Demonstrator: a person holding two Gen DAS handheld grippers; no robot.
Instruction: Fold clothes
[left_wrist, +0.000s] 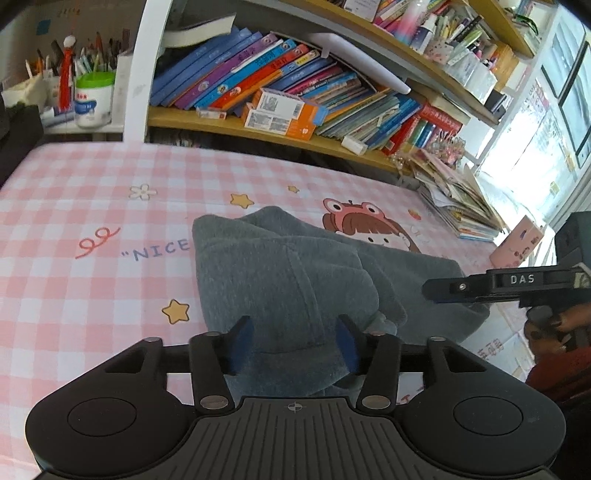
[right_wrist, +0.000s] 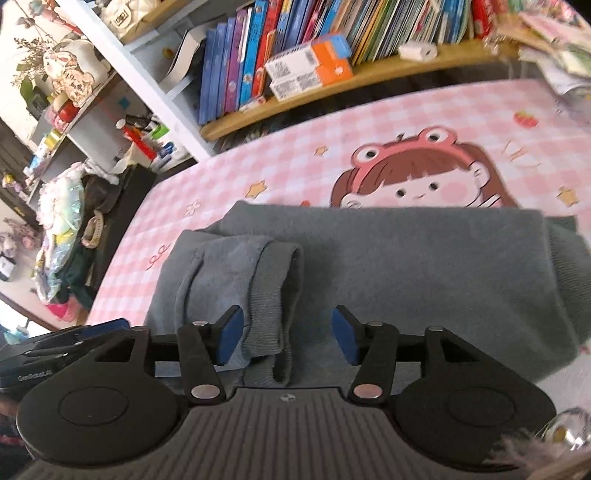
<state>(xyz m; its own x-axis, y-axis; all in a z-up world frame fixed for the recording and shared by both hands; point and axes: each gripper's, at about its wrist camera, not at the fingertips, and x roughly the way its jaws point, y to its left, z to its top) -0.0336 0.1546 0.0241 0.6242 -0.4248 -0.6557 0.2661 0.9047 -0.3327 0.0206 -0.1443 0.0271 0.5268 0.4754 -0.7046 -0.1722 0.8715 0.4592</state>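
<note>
Evidently my left tool (left_wrist: 293, 343) and right tool (right_wrist: 286, 334) hang open above the soft, floppy grey sweatshirt (right_wrist: 388, 266); I'd pinch its thick folded edge.

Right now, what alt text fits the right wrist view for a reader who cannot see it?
A folded grey sweatshirt lies on a pink checked cartoon bedsheet, one ribbed cuff turned back on top. The right gripper hangs open above it, gripping nothing. Bookshelves stand behind.
</note>
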